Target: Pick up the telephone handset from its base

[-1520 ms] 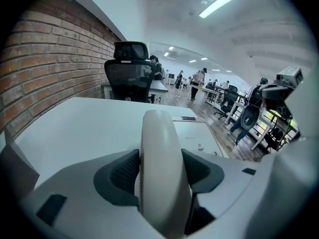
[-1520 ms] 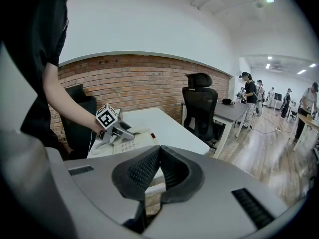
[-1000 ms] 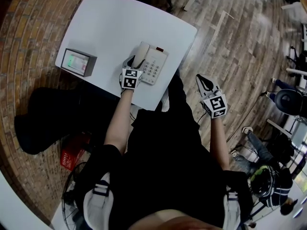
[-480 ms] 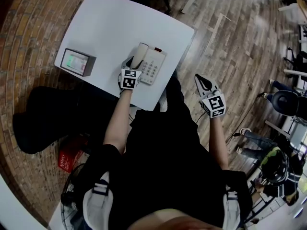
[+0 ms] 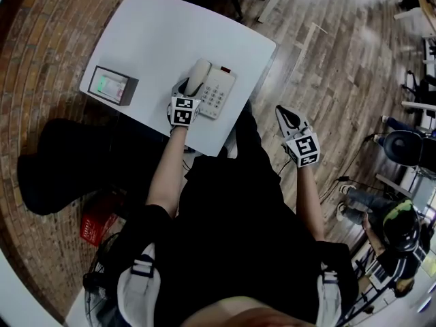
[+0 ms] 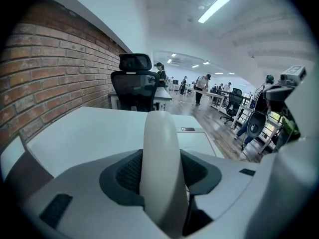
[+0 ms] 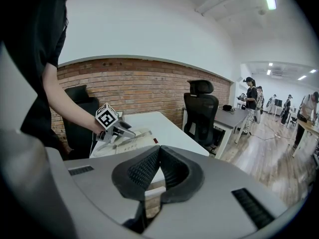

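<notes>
Left gripper (image 5: 184, 89) jaws clamp the handset (image 6: 160, 148) between them; we judge it light, rigid, slick, best held mid-shaft. Right gripper (image 7: 160, 151) jaws closed, nothing between.

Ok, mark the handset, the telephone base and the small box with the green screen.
handset (image 6: 159, 163), left gripper view, on the middle of its pale back.
telephone base (image 5: 218, 97), head view, on its keypad.
small box (image 5: 109, 84), head view, on its green screen.
</notes>
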The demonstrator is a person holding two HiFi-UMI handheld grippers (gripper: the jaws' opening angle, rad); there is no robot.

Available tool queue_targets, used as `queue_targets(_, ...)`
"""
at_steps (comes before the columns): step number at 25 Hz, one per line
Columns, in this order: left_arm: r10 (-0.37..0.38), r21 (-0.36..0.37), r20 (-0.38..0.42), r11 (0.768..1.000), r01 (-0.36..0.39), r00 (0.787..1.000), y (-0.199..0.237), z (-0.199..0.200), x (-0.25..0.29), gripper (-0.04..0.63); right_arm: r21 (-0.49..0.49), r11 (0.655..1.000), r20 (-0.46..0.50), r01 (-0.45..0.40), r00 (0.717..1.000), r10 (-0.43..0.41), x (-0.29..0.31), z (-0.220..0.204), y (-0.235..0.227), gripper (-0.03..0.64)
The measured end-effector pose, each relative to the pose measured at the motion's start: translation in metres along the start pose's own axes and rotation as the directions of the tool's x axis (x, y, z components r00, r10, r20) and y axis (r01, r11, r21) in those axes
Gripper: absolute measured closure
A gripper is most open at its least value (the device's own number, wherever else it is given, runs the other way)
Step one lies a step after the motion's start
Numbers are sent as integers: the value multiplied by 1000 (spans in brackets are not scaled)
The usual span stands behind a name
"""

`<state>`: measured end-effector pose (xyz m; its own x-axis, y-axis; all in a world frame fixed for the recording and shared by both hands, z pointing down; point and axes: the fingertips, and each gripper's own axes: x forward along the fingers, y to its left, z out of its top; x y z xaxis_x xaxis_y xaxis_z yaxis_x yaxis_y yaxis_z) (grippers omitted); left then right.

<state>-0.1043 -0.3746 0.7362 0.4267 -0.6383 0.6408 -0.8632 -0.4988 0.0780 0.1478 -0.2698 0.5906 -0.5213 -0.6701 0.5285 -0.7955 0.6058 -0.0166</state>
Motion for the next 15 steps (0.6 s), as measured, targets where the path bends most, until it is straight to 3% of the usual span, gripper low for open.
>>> queue_targets(15, -27, -42, 64, 999, 30, 998, -15, 9, -40, 379, -9, 1000, 49, -4, 999, 5, -10, 0, 15, 618)
